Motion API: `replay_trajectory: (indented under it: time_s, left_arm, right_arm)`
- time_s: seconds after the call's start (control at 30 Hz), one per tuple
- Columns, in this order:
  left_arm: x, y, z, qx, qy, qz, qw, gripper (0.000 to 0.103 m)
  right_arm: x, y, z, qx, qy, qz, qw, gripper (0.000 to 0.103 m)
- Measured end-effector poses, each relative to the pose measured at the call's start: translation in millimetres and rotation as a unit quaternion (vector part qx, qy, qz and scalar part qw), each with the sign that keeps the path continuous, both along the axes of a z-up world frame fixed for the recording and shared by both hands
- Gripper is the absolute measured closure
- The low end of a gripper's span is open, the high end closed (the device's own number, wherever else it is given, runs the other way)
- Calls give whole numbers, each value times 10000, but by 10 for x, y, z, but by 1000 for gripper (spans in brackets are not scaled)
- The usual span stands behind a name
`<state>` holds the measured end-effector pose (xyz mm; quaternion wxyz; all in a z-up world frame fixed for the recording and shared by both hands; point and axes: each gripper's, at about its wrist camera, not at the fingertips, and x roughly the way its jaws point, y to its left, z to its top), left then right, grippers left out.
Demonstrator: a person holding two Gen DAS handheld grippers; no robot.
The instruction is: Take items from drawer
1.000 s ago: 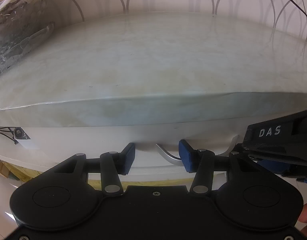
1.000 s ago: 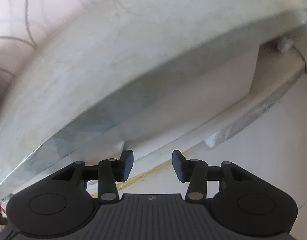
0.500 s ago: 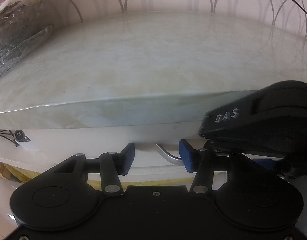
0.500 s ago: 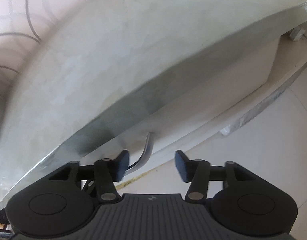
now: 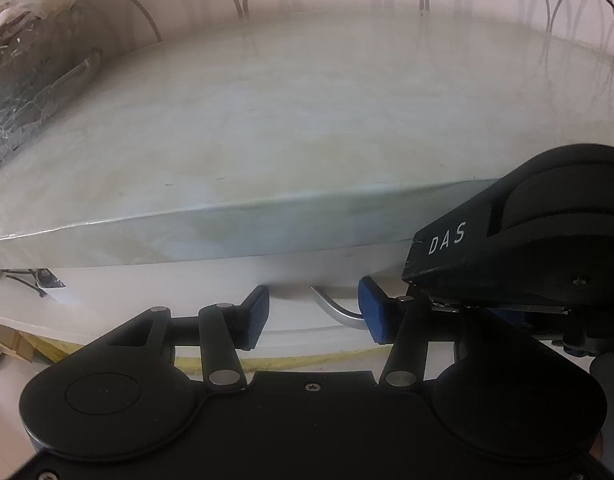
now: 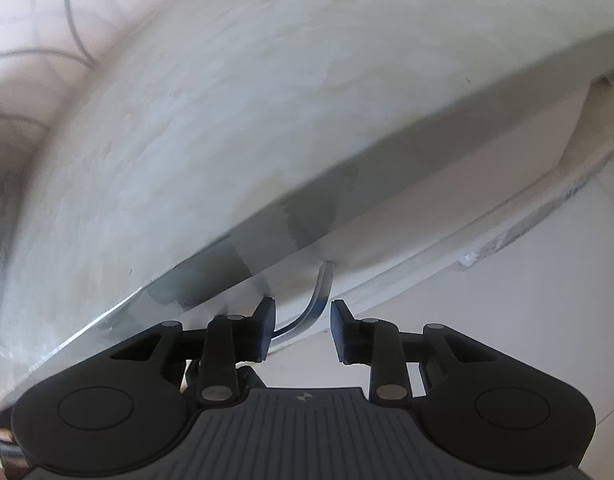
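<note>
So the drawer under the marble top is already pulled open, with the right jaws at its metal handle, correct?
Not open: in the right wrist view the drawer is still shut under the marble top. The right gripper is at the metal handle, jaws closing around it.

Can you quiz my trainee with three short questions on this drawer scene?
1. True or false: the drawer under the pale marble tabletop is already open.
2. Which tool has the curved silver metal drawer handle between its pads: A left tool, B right tool, C both?
3. Fill in: the right tool's pads have not yet ____ the handle.

Key: 1 false; 2 C; 3 gripped.
</note>
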<state>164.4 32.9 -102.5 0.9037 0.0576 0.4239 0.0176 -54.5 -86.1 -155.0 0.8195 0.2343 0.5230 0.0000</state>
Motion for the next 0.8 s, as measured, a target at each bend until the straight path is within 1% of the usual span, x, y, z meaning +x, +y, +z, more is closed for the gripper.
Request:
replay_trajectory:
  time_s: [0.2,0.23,0.4,0.5,0.63,0.7,0.77,0.8]
  left_arm:
    - [45,12,22,-10,53,-31,10000,53]
    - [51,10,26,-2,53,-34,10000,53]
    - [83,-2,44,54,38,-67,10000,53]
    - [103,-14,64,85,41,-76,9999,53]
    - [123,-23,79,108,46,-86,9999,53]
    - [129,-25,92,90,107,-91,9999,53]
    - [87,-47,97,101,166,-97,9998,53]
    - [39,-74,103,144,149,-88,9997,53]
  right_arm:
    - [-286,117,-17,-216,40,46,9997,72]
    - [-266,186,-22,-250,34,38,9997,71]
    - [-431,303,-73,-370,-30,46,9993,67]
    - [-596,350,-100,-419,-50,68,9991,66]
    - [-892,398,-142,-525,-80,125,9985,62]
    - [-1042,381,-130,-577,-57,159,9982,61]
    - [-1259,307,-123,-662,7,205,9976,49]
    - [-1409,277,-158,-647,18,222,9977,48]
